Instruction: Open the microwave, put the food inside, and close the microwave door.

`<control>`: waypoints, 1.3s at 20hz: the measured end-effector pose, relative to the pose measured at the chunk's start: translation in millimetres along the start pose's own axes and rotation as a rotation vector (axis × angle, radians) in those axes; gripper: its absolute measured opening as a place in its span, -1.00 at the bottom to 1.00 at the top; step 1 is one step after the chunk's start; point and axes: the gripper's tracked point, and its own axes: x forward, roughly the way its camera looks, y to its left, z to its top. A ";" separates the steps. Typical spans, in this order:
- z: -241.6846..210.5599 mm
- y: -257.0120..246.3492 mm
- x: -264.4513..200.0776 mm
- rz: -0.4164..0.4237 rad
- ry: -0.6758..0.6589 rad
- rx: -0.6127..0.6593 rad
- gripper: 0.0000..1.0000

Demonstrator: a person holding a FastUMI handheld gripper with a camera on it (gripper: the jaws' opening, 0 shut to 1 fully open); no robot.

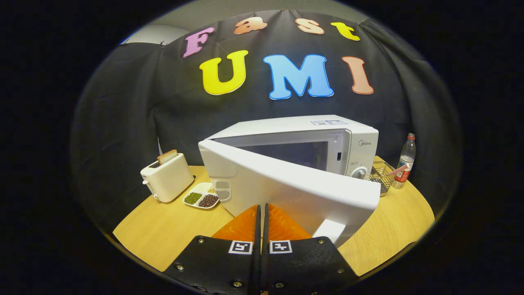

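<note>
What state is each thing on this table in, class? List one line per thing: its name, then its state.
microwave door: swung partly open, just ahead of the fingers.
microwave: cavity exposed, nothing visible inside.
gripper: fingers closed together, gripping nothing.
toaster: upright, a bread slice sticking up from its slot.
divided plate: flat, beans in its compartments.
bottle: upright, capped.
wire basket: upright beside the bottle.

The gripper (pixel 261 211) has two flat black plates studded with silver screws, each bearing a square black-and-white marker; its two ridged fingers (pixel 241 225) sit closed together.
</note>
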 end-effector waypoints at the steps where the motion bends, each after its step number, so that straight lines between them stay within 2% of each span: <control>1: 1.4 -5.3 3.8 -0.013 0.000 0.002 -0.98; 14: 27.5 -69.1 57.1 -0.121 -0.020 0.052 -0.98; 26: 42.4 -94.7 89.0 -0.153 -0.042 0.097 -0.98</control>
